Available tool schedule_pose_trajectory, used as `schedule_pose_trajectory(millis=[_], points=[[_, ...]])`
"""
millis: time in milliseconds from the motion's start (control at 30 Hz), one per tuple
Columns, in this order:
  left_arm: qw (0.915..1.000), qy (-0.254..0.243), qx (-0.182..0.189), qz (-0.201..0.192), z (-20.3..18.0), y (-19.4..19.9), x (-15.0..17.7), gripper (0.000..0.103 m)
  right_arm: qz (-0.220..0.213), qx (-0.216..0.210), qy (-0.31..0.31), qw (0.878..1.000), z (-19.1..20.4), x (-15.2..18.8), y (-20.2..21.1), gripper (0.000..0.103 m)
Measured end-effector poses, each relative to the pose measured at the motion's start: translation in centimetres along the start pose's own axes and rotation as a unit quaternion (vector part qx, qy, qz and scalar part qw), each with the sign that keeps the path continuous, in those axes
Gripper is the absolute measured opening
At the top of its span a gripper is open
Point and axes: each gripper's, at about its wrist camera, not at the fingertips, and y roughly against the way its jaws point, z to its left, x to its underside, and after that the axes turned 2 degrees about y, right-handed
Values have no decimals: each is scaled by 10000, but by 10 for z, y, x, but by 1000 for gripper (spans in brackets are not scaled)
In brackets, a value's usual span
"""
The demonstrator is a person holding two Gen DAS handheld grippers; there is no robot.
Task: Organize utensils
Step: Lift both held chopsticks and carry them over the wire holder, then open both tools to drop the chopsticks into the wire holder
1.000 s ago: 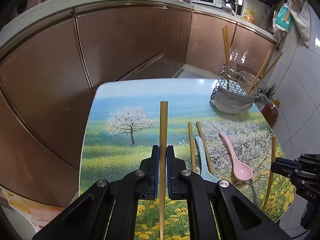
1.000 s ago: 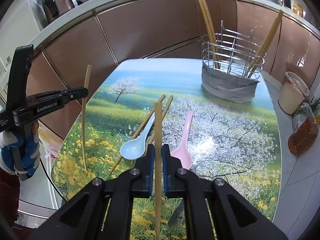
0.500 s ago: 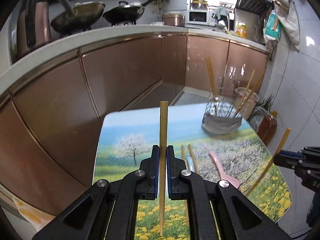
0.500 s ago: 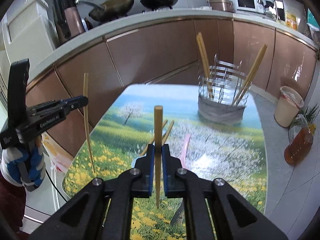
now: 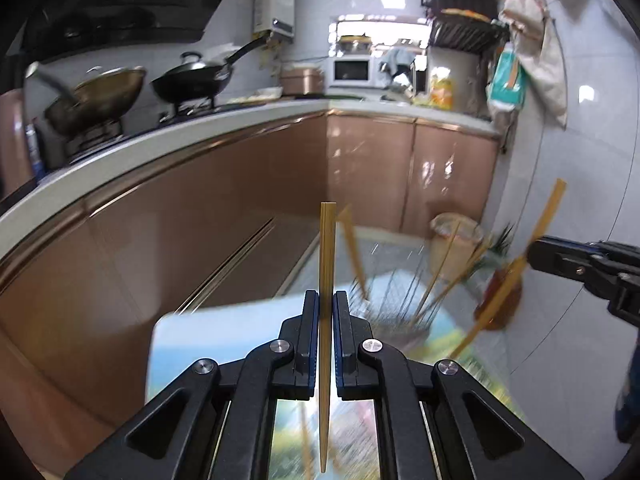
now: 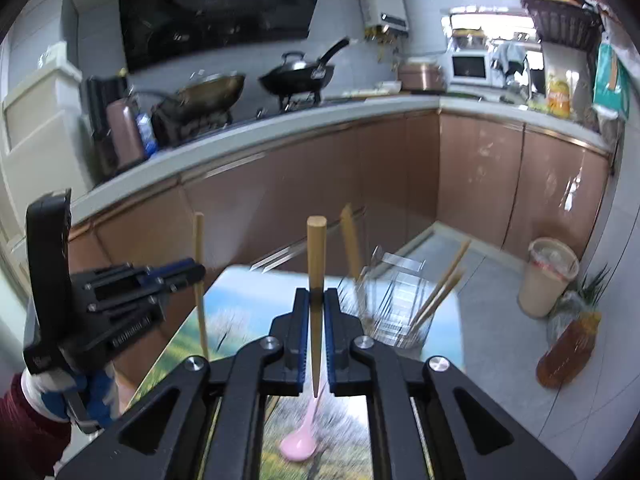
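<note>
My left gripper [image 5: 326, 300] is shut on a wooden chopstick [image 5: 326, 248] that stands upright between its pads, high above the printed table [image 5: 180, 344]. My right gripper [image 6: 316, 300] is likewise shut on a second wooden chopstick [image 6: 316, 248]. Each gripper shows in the other's view: the right gripper [image 5: 540, 254] with its slanted chopstick [image 5: 516, 268], the left gripper [image 6: 196, 270] with its upright chopstick [image 6: 199, 240]. The wire utensil holder [image 6: 394, 312], blurred, holds several chopsticks at the table's far end. A pink spoon [image 6: 298, 440] lies on the table below the right gripper.
Brown kitchen cabinets [image 6: 320, 184] and a counter with woks run behind the table. On the floor to the right stand a lidded bucket [image 6: 548, 276] and an amber bottle [image 6: 568, 348]. A gloved hand [image 6: 60, 392] holds the left gripper.
Both grippers have risen well above the table, each keeping its chopstick, and tilted up so the counter and wall fill the views. The table and holder have dropped low in frame.
</note>
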Motion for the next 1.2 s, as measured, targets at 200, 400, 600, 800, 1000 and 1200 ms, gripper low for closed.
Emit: schedule_pose_trajectory(millis=[200, 400, 600, 800, 1000, 1200], points=[[9979, 190, 491, -366, -21, -38, -53, 7, -341, 202, -66, 9992, -32, -42, -18, 6], [9945, 339, 721, -674, -35, -78, -80, 7, -415, 425, -69, 9982, -63, -61, -48, 6], [9931, 454, 777, -758, -42, -126, -77, 7, -123, 514, -120, 9985, -82, -41, -91, 6], [9956, 485, 627, -490, -42, -176, -41, 7, 331, 529, -202, 9978, -97, -8, -130, 6], [9979, 468, 338, -285, -39, -202, -10, 7, 477, 441, -219, 9976, -105, 10, -137, 7], [9989, 293, 146, -331, -44, -198, 7, 7, 502, 387, -294, 9976, -111, 22, -134, 8]])
